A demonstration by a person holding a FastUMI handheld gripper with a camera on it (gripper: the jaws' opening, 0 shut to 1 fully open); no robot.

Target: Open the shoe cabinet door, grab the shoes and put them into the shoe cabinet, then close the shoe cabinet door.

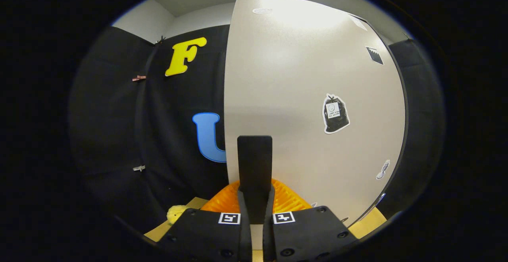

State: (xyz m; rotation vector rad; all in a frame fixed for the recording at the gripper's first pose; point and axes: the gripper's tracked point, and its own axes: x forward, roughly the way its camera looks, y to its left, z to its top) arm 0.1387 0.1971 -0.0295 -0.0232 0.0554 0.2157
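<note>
The pale cabinet door (pixel 309 95) stands close in front of me, with its free edge running down just left of my fingers. A flat dark handle (pixel 254 155) rises from the door near that edge. My gripper (pixel 254 192) is shut on the lower part of this handle, with ribbed fingers (pixel 222 203) pressing on it from both sides. A small yellow soft thing (pixel 176 213), perhaps a shoe, lies low to the left of the fingers on a tan surface (pixel 158 232).
Several stickers sit on the door, among them a dark bag-shaped one (pixel 335 114). The black booth cloth (pixel 119 127) hangs to the left of the door, with small clips (pixel 139 78) on it. A dark cabinet edge (pixel 401 143) borders the door on the right.
</note>
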